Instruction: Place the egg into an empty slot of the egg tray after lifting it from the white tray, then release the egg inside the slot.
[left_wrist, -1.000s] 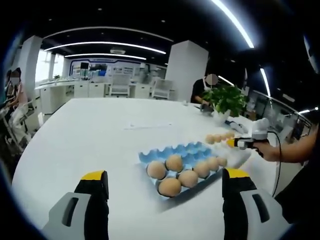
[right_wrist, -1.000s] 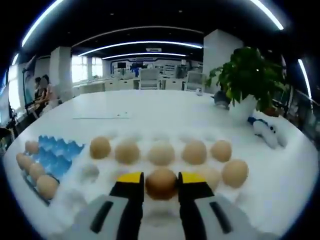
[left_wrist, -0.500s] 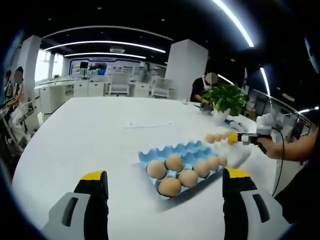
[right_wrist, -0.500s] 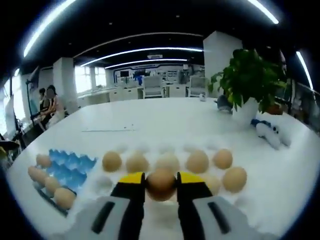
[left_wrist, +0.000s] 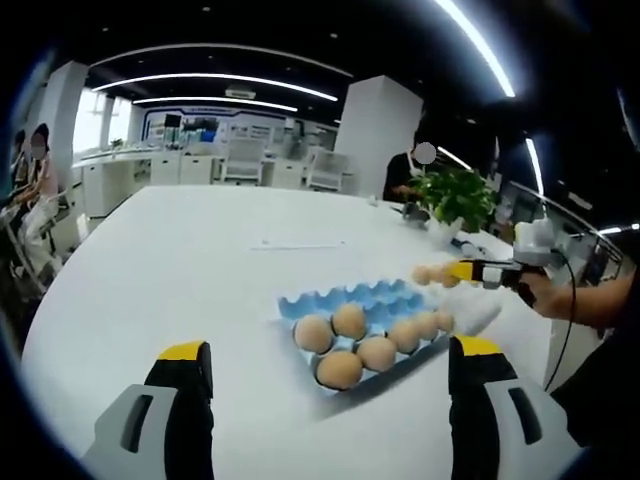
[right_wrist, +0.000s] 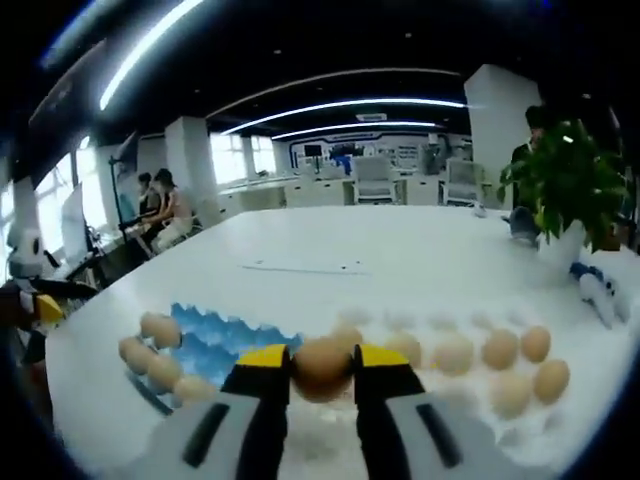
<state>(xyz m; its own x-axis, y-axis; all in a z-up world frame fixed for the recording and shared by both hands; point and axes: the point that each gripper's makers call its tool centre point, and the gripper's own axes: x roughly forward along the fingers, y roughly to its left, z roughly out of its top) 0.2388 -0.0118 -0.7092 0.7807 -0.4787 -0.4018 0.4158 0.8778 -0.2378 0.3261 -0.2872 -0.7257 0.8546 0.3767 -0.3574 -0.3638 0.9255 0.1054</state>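
Pinched between the jaws of the right claw (right_wrist: 322, 362), the egg (right_wrist: 322, 366) has risen clear of the white tray (right_wrist: 560, 425) and swung toward the blue egg tray (right_wrist: 218, 343), while the left claw (left_wrist: 330, 365) hangs spread and empty over the tabletop (left_wrist: 180, 270).

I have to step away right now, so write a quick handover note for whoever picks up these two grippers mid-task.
Right gripper: shut on the egg, held above the white tray.
Left gripper: open, holding nothing, above the table.
Blue egg tray: several eggs in its near slots, far slots empty; it sits beside the white tray, which holds more eggs.
Done: egg gripped and lifted off the white tray.
Left: carry it over an empty blue slot, lower it in, open the jaws.
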